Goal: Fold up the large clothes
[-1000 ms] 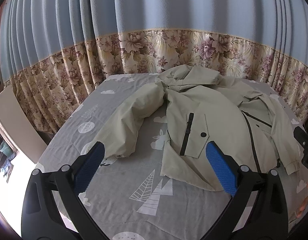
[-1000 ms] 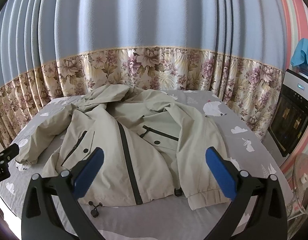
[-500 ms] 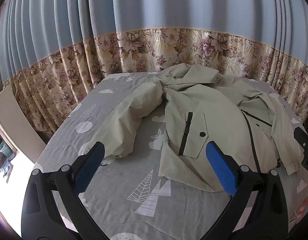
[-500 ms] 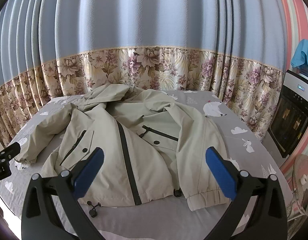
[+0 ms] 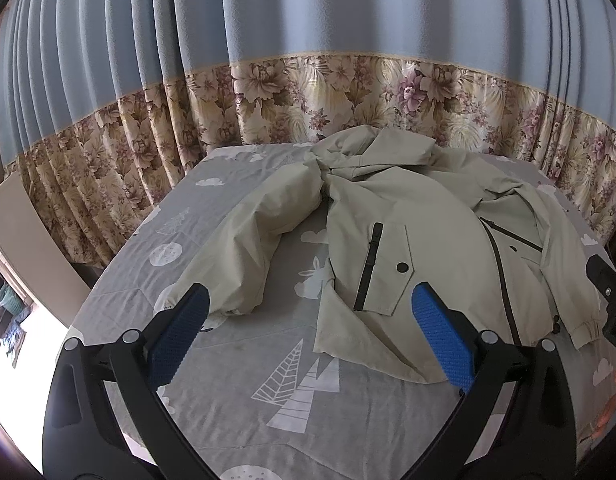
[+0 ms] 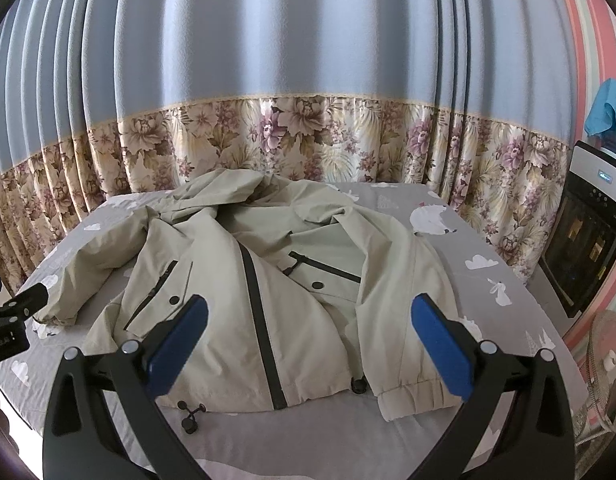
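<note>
The left tool (image 5: 308,330) hangs above the near left part of the bed (image 5: 243,384), its blue pads spread wide with nothing between them, aimed toward the curtain (image 5: 308,60). The right tool (image 6: 308,330) is held the same way over the near edge of the bed, jaws wide and empty, pointed at the same curtain.

The beige jacket (image 6: 291,280) lies unfolded, front up, across the grey patterned bed. In the left wrist view its body sits from 12 to 2 o'clock of the left tool, with one sleeve (image 5: 251,248) stretching down toward 11 o'clock, its cuff just behind the left pad. In the right wrist view the jacket's hem lies between the two pads, the black zipper line (image 6: 259,320) at 12 o'clock, and the other sleeve's cuff (image 6: 412,398) by the right pad at 2 o'clock. Neither tool touches the cloth.
</note>
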`<state>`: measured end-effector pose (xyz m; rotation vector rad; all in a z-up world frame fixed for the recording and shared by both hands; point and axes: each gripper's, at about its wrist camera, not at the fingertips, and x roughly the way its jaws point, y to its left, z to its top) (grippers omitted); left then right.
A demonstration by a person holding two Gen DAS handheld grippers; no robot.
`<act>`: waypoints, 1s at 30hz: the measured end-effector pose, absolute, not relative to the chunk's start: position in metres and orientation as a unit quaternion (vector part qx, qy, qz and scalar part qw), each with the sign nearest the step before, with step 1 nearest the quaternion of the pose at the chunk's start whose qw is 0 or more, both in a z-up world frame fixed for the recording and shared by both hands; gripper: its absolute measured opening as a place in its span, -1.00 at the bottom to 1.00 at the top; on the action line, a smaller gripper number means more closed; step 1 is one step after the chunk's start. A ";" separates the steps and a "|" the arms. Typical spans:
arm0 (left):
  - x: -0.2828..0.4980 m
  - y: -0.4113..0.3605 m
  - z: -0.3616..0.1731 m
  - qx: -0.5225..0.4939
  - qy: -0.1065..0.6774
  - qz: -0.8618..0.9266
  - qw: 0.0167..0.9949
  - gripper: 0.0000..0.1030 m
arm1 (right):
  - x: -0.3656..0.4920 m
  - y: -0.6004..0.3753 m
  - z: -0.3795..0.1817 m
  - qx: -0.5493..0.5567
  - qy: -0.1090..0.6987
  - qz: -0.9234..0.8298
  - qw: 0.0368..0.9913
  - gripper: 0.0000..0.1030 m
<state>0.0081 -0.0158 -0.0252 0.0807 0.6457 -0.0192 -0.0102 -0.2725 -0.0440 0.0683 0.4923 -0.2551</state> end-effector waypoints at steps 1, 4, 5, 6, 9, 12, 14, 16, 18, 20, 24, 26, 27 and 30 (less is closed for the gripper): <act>0.008 -0.016 -0.026 0.040 0.317 -0.009 0.948 0.94 | -0.010 -0.272 -0.045 0.034 0.244 -0.125 0.961 0.97; 0.009 -0.016 -0.026 0.041 0.318 -0.009 0.947 0.94 | -0.010 -0.272 -0.045 0.033 0.244 -0.124 0.961 0.97; 0.009 -0.016 -0.025 0.041 0.318 -0.009 0.947 0.94 | -0.009 -0.271 -0.046 0.032 0.244 -0.125 0.961 0.97; 0.009 -0.016 -0.025 0.041 0.319 -0.010 0.947 0.94 | -0.010 -0.272 -0.046 0.031 0.244 -0.125 0.961 0.97; 0.009 -0.015 -0.028 0.043 0.322 -0.010 0.946 0.94 | -0.009 -0.272 -0.046 0.033 0.244 -0.123 0.961 0.97; 0.011 -0.015 -0.030 0.044 0.325 -0.007 0.945 0.94 | -0.009 -0.272 -0.046 0.033 0.244 -0.125 0.961 0.97; 0.015 -0.013 -0.030 0.043 0.329 -0.008 0.943 0.94 | -0.008 -0.272 -0.048 0.035 0.246 -0.123 0.961 0.97; 0.016 -0.012 -0.030 0.042 0.330 -0.007 0.943 0.94 | -0.008 -0.273 -0.049 0.032 0.246 -0.119 0.962 0.97; 0.015 -0.011 -0.031 0.040 0.324 -0.009 0.945 0.94 | -0.008 -0.273 -0.053 0.023 0.242 -0.117 0.963 0.97; 0.016 -0.010 -0.034 0.042 0.320 -0.013 0.946 0.94 | -0.005 -0.274 -0.059 0.008 0.238 -0.110 0.965 0.97; 0.024 -0.017 -0.045 0.049 0.328 -0.033 0.943 0.94 | 0.004 -0.279 -0.073 -0.015 0.259 -0.099 0.961 0.97; 0.033 -0.024 -0.052 0.058 0.339 -0.040 0.938 0.94 | 0.008 -0.286 -0.081 -0.008 0.268 -0.098 0.959 0.97; 0.038 -0.028 -0.056 0.060 0.344 -0.040 0.936 0.94 | 0.009 -0.291 -0.083 -0.003 0.271 -0.099 0.957 0.97; 0.056 -0.037 -0.070 0.058 0.370 -0.053 0.926 0.94 | 0.018 -0.306 -0.092 0.018 0.285 -0.095 0.954 0.97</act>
